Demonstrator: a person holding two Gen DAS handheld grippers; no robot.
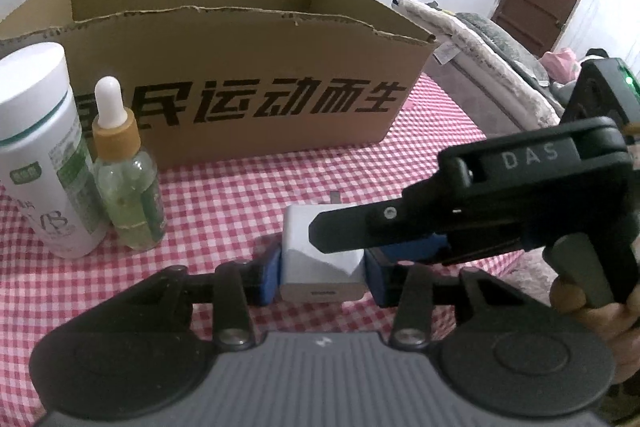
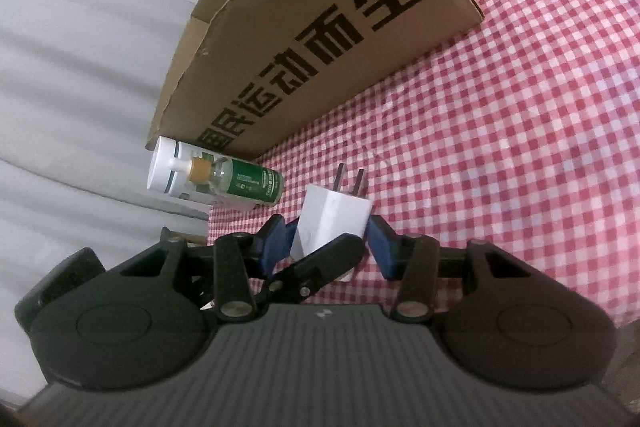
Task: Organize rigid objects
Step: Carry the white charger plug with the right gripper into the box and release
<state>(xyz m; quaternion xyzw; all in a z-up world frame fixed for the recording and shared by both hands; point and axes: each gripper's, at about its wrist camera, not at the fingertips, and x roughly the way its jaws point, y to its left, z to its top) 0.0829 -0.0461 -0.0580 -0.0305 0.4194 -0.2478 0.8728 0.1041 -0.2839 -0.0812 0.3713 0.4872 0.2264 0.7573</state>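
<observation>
A white USB wall charger [image 1: 320, 259] with two metal prongs lies on the checked cloth. My left gripper [image 1: 322, 277] has its blue pads against both sides of the charger. My right gripper [image 2: 332, 247] reaches over the same charger [image 2: 334, 219] from the right, one pad touching, the other a little apart. The right gripper also shows in the left wrist view [image 1: 384, 247], one finger lying over the charger's top. A white bottle [image 1: 40, 151] and a dropper bottle [image 1: 126, 183] stand at the left.
An open cardboard box [image 1: 240, 67] with black characters stands just behind the charger and the bottles. The red-and-white checked tablecloth [image 2: 500, 147] stretches to the right. A bed with blankets [image 1: 480, 55] lies beyond the table's right edge.
</observation>
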